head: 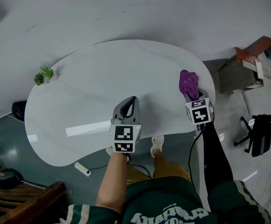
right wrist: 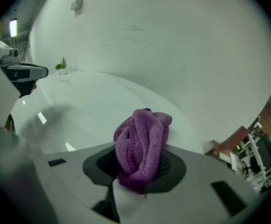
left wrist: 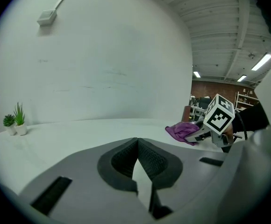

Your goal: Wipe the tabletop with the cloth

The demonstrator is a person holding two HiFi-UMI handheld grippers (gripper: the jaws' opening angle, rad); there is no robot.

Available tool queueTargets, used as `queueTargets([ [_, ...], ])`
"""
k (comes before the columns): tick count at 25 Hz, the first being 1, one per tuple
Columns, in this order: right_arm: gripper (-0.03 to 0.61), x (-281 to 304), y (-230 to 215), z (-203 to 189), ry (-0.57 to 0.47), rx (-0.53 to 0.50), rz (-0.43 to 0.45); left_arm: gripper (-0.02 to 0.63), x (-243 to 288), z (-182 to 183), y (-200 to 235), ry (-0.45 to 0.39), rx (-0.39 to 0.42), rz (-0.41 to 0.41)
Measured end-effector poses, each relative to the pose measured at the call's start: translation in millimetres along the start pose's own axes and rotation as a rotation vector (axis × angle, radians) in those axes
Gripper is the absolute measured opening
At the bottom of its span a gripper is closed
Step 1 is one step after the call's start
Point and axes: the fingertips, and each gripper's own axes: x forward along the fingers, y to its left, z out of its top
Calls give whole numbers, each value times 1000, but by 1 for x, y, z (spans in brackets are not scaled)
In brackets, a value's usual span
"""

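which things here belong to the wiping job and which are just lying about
Job: purple cloth, clamped in the right gripper; white tabletop; left gripper, shut and empty.

Lying about: potted plants at the table's far left edge; power strip on the floor; office chair.

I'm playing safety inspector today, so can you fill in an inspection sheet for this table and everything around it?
Surface: white table, glossy, no spills seen.
Job's things: purple cloth, bunched up, over the table's right side.
Clutter: one small potted plant near the left rim.
Grippers: left tool shut and empty over the table; right tool shut on the purple cloth.
Cables: power strip on the floor below the table's near edge; dark cable hanging from the right tool.
Surroundings: office chair and wooden cabinet to the right; plain wall behind the table.
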Motion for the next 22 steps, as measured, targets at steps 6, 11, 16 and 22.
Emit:
queueTargets([
  [6, 135, 4, 62, 24, 2, -7, 25, 0, -36, -12, 63, -1, 0, 35],
  [11, 135, 9, 121, 49, 3, 31, 67, 0, -67, -26, 123, 6, 19, 72],
  [16, 137, 14, 184, 74, 14, 34, 117, -1, -101, -41, 179, 15, 18, 108],
  [22, 137, 19, 252, 101, 29, 30, 159, 0, -142, -48, 230, 11, 19, 124],
])
